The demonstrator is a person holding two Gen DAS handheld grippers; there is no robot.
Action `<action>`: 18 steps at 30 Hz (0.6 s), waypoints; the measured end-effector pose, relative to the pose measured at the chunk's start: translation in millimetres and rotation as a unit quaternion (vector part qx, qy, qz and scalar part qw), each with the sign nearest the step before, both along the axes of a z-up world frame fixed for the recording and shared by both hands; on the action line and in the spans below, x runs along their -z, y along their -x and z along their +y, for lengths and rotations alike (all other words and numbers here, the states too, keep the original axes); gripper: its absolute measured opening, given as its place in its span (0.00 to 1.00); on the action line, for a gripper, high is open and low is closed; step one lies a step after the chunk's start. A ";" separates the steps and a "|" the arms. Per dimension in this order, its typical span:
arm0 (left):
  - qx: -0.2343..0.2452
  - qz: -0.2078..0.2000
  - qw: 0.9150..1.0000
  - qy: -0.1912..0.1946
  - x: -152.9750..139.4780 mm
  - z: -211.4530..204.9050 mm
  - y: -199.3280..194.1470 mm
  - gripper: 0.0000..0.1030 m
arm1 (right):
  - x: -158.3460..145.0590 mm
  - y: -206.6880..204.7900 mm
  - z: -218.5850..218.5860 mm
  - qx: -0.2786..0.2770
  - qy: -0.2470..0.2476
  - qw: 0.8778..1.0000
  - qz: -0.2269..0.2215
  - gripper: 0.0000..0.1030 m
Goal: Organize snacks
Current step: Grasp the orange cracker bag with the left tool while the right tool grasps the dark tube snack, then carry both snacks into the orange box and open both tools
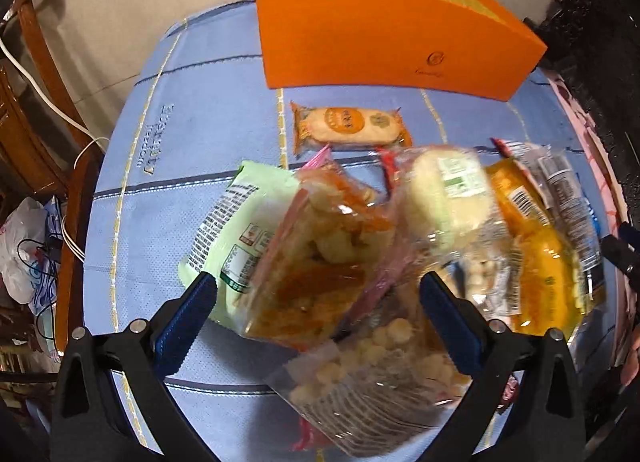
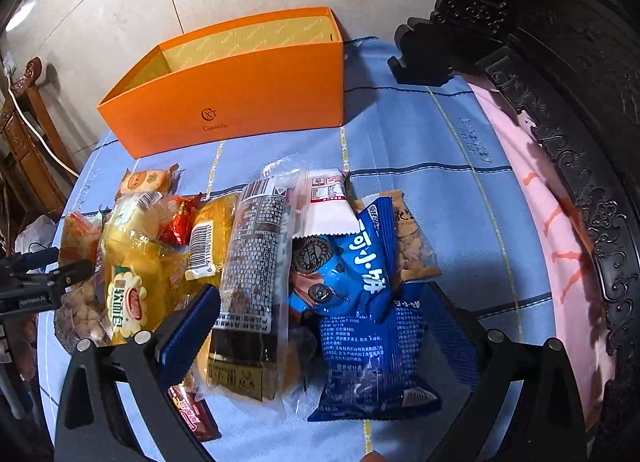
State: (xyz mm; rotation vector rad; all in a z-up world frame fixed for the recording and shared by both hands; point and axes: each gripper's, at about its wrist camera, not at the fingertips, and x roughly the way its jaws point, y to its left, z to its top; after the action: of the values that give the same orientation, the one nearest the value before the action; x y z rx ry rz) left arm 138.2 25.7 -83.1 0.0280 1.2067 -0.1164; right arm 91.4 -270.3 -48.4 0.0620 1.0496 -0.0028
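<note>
Both tongs stand spread wide over a heap of snack packets on a blue checked tablecloth (image 2: 460, 190). Left gripper (image 1: 318, 314): its blue-padded fingers (image 1: 186, 326) straddle a clear bag of orange and pale crisps (image 1: 316, 262), which is blurred; I cannot tell whether either pad touches it. Beneath it, cut off by the lower frame, lies a clear bag of small round puffs (image 1: 380, 378), and a pale green packet (image 1: 236, 230) sticks out on the left side, half covered. Right gripper (image 2: 320, 326): its fingers flank a long clear-and-black packet (image 2: 252, 274) and a blue cookie packet (image 2: 360, 322), which hides most of the right pad. A red-brown wrapper (image 2: 192, 414) is partly hidden under the left finger.

Further out in the heap lie a yellow corn-candy bag (image 2: 128, 282), a white sachet with a red label (image 2: 328, 206) and a clear nut packet (image 2: 412, 246), overlapped by the blue one. A single orange rice-cracker packet (image 1: 350, 124) lies apart, between the heap and a tall open orange cardboard box (image 1: 380, 46) standing near the cloth's far edge. Its floor is out of sight. Dark carved furniture (image 2: 560, 62) borders the right edge.
</note>
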 end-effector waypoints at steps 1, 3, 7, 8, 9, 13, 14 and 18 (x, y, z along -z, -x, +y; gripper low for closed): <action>-0.002 0.001 1.000 -0.002 2.7 2.8 -1.3 0.92 | 1.4 -1.7 0.4 0.000 0.001 1.000 0.002 0.97; -0.001 0.008 1.000 -0.007 7.6 6.5 -3.6 0.75 | 3.4 -3.9 0.0 0.000 0.001 1.000 0.006 0.97; -0.001 0.012 1.000 -0.012 9.2 11.1 -6.4 0.69 | 4.9 -6.4 1.0 -0.004 0.006 1.000 0.008 0.97; 0.009 0.008 1.000 -0.017 9.1 8.9 -5.7 0.61 | 4.9 -6.6 1.3 -0.004 0.006 1.000 0.008 0.97; 0.015 0.006 1.000 -0.022 8.7 6.9 -4.6 0.54 | 4.7 -6.8 1.7 -0.004 0.006 1.000 0.008 0.97; 0.012 0.010 1.000 -0.024 8.3 10.4 -0.2 0.48 | 2.4 -5.7 1.9 -0.007 0.008 1.000 0.008 0.97; 0.005 0.011 1.000 -0.018 6.5 13.5 1.2 0.47 | 1.7 -4.8 0.4 -0.006 0.007 1.000 0.007 0.97; -0.013 0.003 1.000 0.002 -8.5 25.1 13.7 0.47 | 0.5 -0.1 -15.1 0.004 0.015 1.000 0.012 0.97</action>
State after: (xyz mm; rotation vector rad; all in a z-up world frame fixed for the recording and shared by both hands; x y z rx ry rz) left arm 124.5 50.8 -74.5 0.0087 1.2126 -0.0949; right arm 91.4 -285.4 -49.0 0.0387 1.0735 -0.0268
